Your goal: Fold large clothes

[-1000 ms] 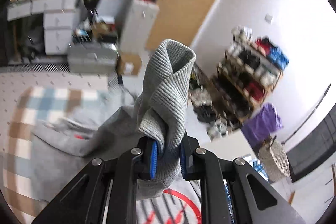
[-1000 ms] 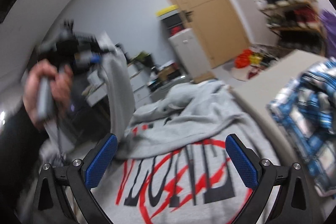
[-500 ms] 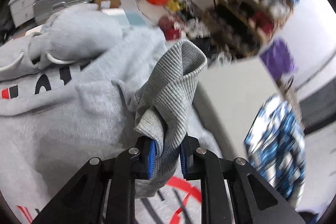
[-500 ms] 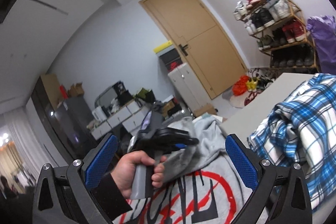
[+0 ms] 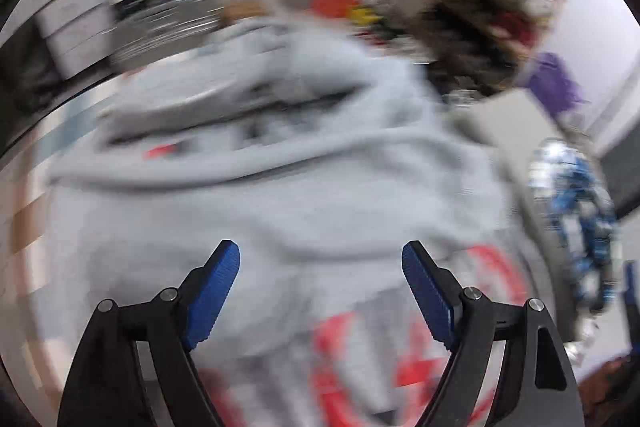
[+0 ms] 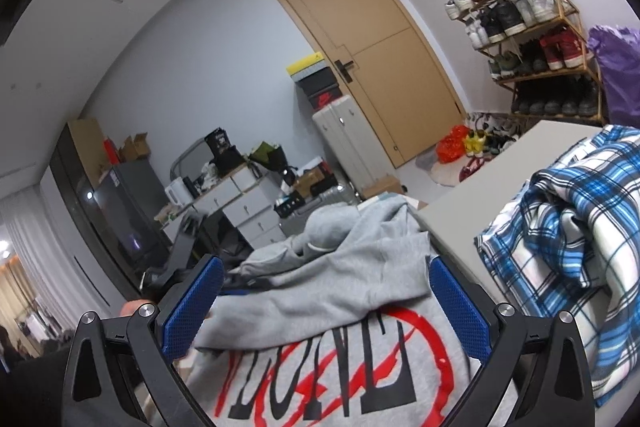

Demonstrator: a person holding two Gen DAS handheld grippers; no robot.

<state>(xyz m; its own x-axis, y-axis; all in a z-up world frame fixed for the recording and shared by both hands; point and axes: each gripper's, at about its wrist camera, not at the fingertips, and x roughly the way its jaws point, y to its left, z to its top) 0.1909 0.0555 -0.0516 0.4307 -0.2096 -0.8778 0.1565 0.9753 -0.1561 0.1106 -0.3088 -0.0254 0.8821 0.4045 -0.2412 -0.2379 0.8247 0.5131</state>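
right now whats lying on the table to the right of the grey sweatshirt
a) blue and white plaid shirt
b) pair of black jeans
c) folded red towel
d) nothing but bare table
a: a crumpled blue and white plaid shirt lies on the table beside the grey sweatshirt with its red and black print.

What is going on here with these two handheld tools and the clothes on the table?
A person is folding a grey sweatshirt with a red and black print, spread on a pale table. The left gripper hangs over the sweatshirt, its jaws opening with nothing pinched between them. The right gripper is open and empty near the printed front. A blue and white plaid shirt lies crumpled beside it.
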